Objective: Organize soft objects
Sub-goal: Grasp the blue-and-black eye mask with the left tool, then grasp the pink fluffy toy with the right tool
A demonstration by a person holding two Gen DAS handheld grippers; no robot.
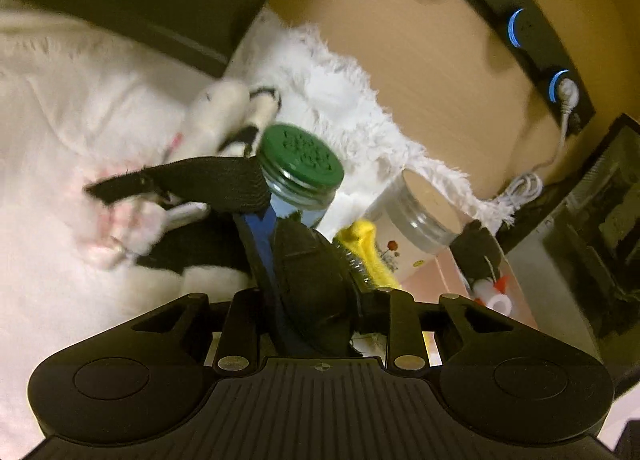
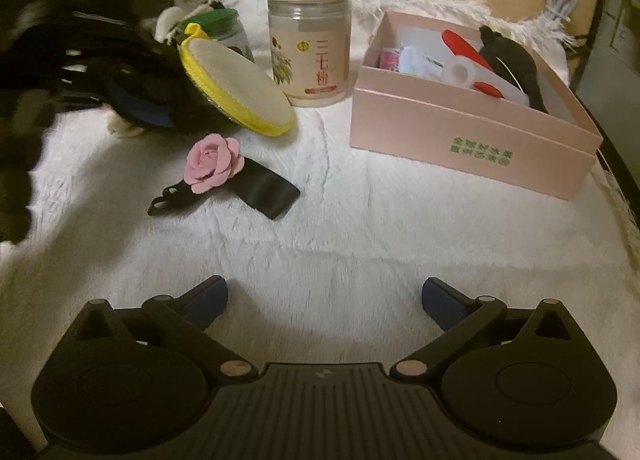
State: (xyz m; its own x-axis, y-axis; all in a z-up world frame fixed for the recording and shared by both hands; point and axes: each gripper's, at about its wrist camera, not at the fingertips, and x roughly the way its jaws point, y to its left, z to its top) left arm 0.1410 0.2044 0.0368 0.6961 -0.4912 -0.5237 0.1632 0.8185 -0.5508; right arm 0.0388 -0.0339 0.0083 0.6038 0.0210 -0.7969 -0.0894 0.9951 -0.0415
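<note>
The left gripper (image 1: 316, 260) is clamping the round yellow-rimmed pad (image 2: 240, 87) at left of the right view. The right gripper (image 2: 324, 300) is hanging wide apart over bare white fluffy blanket (image 2: 360, 227), with the pink cardboard box (image 2: 472, 139) sitting upper right.

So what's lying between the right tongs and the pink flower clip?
Nothing. In the right wrist view only bare white fluffy blanket stretches from the open right tongs up to the pink flower clip.
</note>
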